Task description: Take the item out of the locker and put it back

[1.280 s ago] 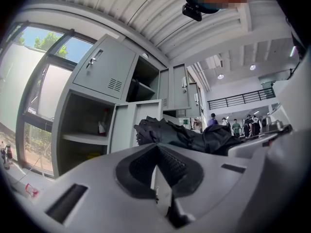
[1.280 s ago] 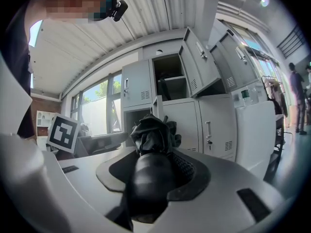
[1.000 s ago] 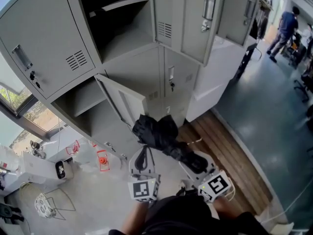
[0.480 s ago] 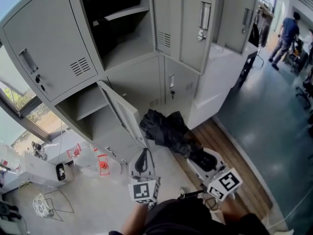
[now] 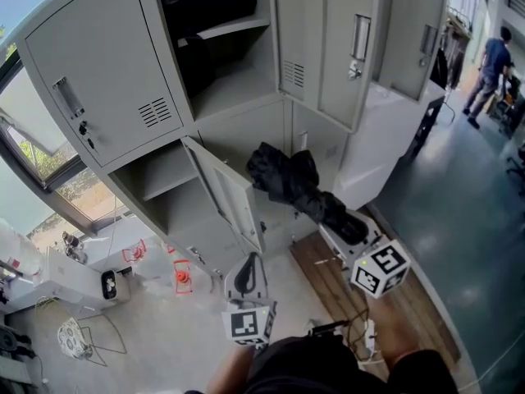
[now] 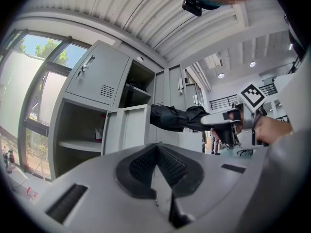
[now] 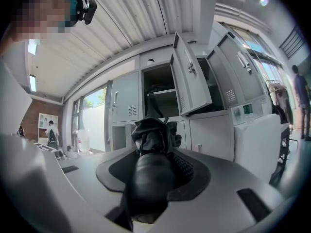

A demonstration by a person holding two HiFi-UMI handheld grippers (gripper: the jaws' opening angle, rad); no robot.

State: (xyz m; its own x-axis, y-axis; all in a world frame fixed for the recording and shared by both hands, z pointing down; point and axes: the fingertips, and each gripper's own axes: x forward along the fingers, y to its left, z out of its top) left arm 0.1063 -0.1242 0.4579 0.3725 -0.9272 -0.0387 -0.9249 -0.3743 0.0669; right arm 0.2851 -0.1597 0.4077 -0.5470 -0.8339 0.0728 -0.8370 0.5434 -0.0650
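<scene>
A folded black umbrella (image 5: pixel 287 175) sticks out level from my right gripper (image 5: pixel 349 228), which is shut on its handle end. In the right gripper view the umbrella (image 7: pixel 153 174) fills the space between the pads and points at the grey lockers (image 7: pixel 160 101). It hangs in front of the lower open compartment (image 5: pixel 156 179) and its swung-out door (image 5: pixel 225 191). The upper open compartment (image 5: pixel 205 6) holds dark things. My left gripper (image 5: pixel 248 277) sits lower and nearer to me, shut and empty. The left gripper view shows the umbrella (image 6: pixel 175 118) passing across in front of the lockers.
Closed locker doors (image 5: pixel 344 48) stand to the right of the open ones. A strip of wooden floor (image 5: pixel 394 302) lies below the right gripper. Orange items (image 5: pixel 182 276) and a white machine (image 5: pixel 74 273) sit on the floor at left. A person (image 5: pixel 495 60) stands far back right.
My right gripper has risen with the umbrella and carried it closer to the open lockers. The left gripper has stayed about where it was.
</scene>
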